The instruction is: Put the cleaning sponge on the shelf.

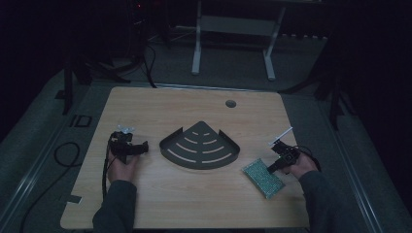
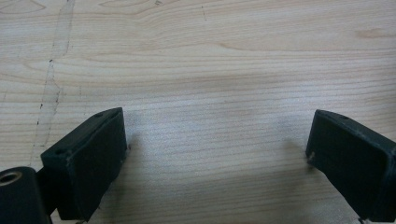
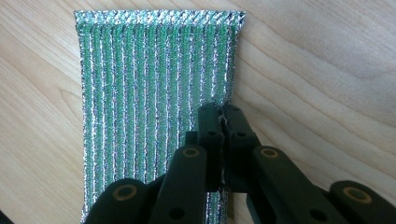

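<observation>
Right gripper [image 3: 223,122] fingers clenched on green scouring pad [image 3: 154,93] edge; left gripper [image 2: 217,158] fingers released; tray [image 1: 200,145] bare.

Dim lab or workshop recording space, not a home.

A bare wooden table [image 1: 194,204] with a cable hole [image 1: 231,103] stands on grey carpet [image 1: 29,145], ringed by black stands [image 1: 68,82] and loose cables [image 1: 63,155] on the floor. Behind it sits the white metal frame of a second desk [image 1: 233,29]. A person's hands hold cabled grippers, left gripper [image 1: 130,148] and right gripper [image 1: 278,164], over the table. Surroundings are dark; no household furnishing is visible.
</observation>
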{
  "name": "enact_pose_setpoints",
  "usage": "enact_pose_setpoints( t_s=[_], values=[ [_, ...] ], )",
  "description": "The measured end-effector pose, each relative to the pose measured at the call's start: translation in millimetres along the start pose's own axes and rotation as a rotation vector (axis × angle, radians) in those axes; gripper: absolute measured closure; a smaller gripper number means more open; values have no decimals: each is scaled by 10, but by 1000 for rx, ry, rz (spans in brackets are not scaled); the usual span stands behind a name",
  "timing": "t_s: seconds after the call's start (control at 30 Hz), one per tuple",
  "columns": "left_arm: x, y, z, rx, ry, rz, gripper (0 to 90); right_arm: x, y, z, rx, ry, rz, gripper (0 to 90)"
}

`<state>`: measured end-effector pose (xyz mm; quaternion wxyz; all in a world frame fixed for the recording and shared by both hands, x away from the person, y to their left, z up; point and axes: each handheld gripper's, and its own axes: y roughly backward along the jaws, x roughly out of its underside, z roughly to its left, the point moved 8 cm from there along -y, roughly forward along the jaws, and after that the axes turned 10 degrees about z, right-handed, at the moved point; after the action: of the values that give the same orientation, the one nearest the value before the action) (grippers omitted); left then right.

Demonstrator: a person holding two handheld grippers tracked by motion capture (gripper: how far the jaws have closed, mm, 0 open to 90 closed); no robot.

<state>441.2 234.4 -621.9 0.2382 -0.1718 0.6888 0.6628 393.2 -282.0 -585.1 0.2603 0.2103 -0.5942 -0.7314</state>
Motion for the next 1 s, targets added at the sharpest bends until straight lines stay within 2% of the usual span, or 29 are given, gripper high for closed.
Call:
enact_pose_setpoints(
  t_s=[0.2, 0.43, 0.6, 0.7, 1.0],
  values=[
    [0, 0, 0, 0, 0, 0, 54, -12, 16, 34, 25, 23, 9, 892],
    [0, 0, 0, 0, 0, 0, 54, -17, 79, 63, 32, 31, 8, 894],
    [0, 0, 0, 0, 0, 0, 54, -31, 167, 81, 44, 37, -7, 895],
    [0, 0, 0, 0, 0, 0, 54, -43, 223, 95, 34, 43, -22, 896],
    [0, 0, 0, 0, 0, 0, 54, -75, 386, 87, 53, 35, -48, 896]
  ],
)
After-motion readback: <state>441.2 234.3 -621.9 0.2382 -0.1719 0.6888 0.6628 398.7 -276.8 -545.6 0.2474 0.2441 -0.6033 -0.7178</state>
